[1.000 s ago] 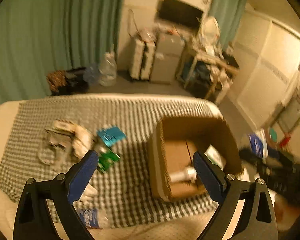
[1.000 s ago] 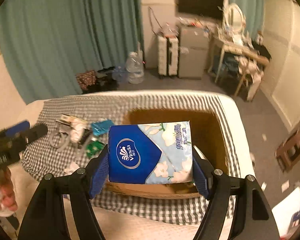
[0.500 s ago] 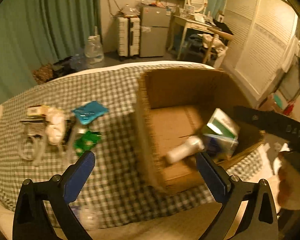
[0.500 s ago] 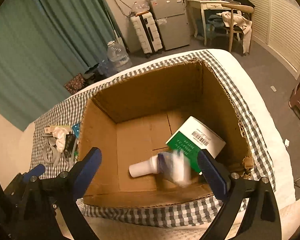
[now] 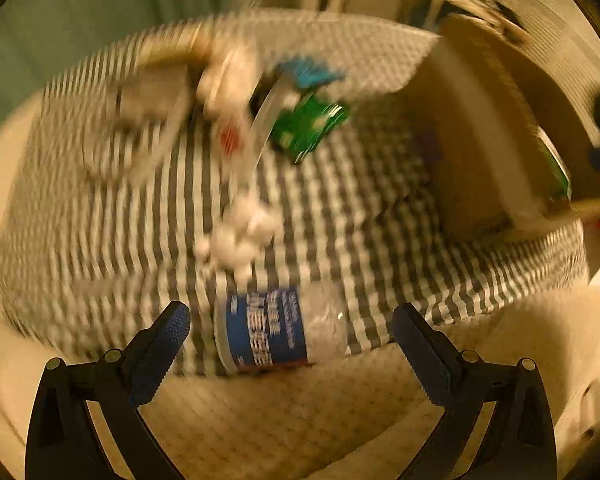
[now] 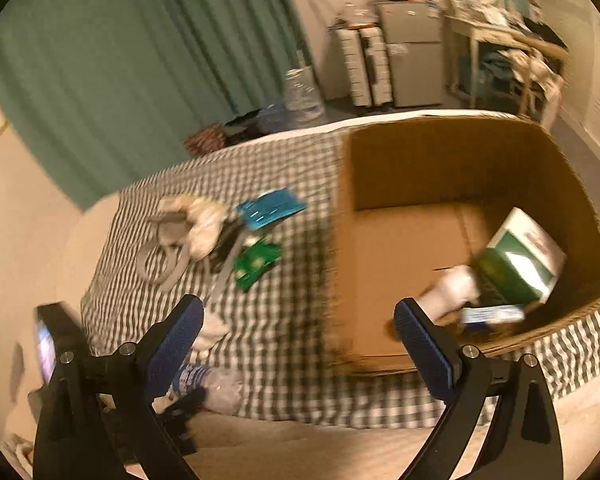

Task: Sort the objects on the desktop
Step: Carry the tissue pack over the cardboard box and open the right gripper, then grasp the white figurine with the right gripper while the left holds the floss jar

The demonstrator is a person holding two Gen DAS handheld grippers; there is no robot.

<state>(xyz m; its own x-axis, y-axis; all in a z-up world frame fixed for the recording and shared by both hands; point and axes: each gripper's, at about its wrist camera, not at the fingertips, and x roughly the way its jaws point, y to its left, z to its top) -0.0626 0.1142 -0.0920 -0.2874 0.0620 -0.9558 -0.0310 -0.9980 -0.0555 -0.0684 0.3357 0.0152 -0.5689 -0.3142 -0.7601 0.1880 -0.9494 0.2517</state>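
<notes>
Left gripper stands wide open, nothing between its blue pads. I note a plastic bottle with a blue label lying on its side directly ahead of it, between the two fingers in view though not touched by either, at the near edge of the checked cloth. Just beyond the bottle lies a crumpled white tissue. Farther ahead and to the left I see a blurred heap of pale items; ahead and slightly right lie a green packet and a blue packet. Far to the right of this gripper stands the cardboard box, heavily blurred.

Right gripper is likewise wide open and holds nothing. To its lower left I see the bottle partly hidden behind the left finger. Ahead and to the left lie a grey strap, the blue packet and the green packet on the cloth. Ahead and to the right sits the open box; inside it, against the right wall, I record a green-and-white carton, a white tube beside it, and a blue tissue pack near the front wall, blurred.
</notes>
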